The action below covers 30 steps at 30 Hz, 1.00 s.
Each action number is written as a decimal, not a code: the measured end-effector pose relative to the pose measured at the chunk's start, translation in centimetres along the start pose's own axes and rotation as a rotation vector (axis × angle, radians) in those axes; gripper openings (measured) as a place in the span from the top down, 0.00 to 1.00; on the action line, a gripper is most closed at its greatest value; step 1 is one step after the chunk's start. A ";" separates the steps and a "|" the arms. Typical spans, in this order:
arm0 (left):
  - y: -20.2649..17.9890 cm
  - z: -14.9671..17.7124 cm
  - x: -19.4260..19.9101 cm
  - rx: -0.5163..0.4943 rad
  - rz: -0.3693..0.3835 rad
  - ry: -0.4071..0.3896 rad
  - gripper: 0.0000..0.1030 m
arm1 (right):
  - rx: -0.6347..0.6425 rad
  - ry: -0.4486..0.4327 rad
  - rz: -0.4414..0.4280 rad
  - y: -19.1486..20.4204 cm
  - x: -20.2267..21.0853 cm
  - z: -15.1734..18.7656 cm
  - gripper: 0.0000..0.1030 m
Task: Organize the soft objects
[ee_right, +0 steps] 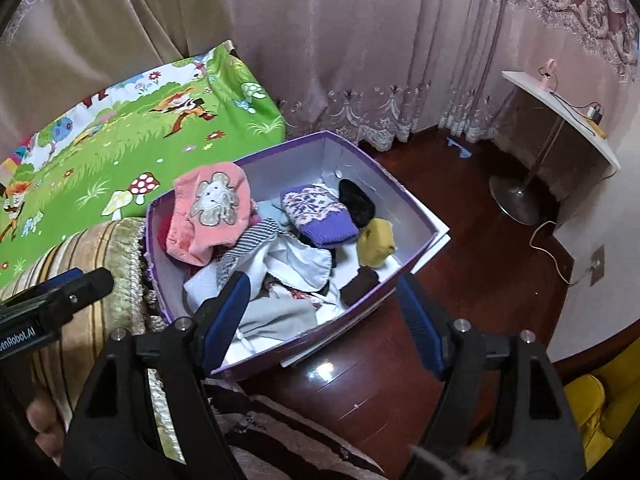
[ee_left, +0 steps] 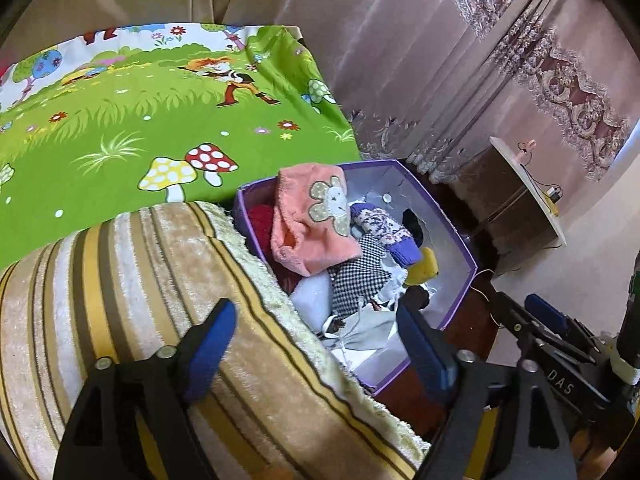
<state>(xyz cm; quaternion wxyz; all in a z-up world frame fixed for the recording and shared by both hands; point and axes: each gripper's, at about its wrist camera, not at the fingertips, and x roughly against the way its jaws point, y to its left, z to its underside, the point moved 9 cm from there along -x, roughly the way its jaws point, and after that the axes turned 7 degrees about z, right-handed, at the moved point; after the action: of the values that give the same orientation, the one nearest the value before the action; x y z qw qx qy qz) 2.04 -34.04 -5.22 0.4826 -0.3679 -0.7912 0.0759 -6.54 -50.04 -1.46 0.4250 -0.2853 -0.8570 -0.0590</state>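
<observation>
Your left gripper (ee_left: 316,344) hangs with its jaws apart and nothing between them, low in the left wrist frame over the striped cushion (ee_left: 140,300) and the near edge of the box (ee_left: 460,292). Your right gripper (ee_right: 324,316) is also spread wide and empty, low in its frame above the box's near corner. The purple box sits at the centre on a dark red wooden floor (ee_right: 480,260), pressed against the cushion. Inside it lie a pink hat (ee_right: 208,208) at the upper left, a purple knit mitten (ee_right: 320,212) in the middle, a yellow piece (ee_right: 376,246) to the right, and white and checked cloths. A green cartoon sheet (ee_left: 120,128) fills the upper left. Mauve curtains (ee_right: 340,40) hang behind; a white table (ee_right: 560,112) stands at the upper right
</observation>
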 end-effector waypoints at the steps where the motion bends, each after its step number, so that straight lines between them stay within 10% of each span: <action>1: -0.1 0.0 -0.1 -0.001 -0.001 0.002 0.13 | 0.008 -0.004 0.004 0.1 0.0 -0.1 0.24; 30: -0.2 0.2 -0.6 -0.013 -0.019 0.009 0.11 | 0.010 0.011 -0.016 0.5 -0.4 0.1 0.24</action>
<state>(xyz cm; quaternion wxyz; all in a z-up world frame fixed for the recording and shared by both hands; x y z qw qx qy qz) 1.90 -34.56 -5.69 0.4844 -0.3640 -0.7929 0.0644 -6.13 -49.76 -1.88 0.4309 -0.2761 -0.8571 -0.0594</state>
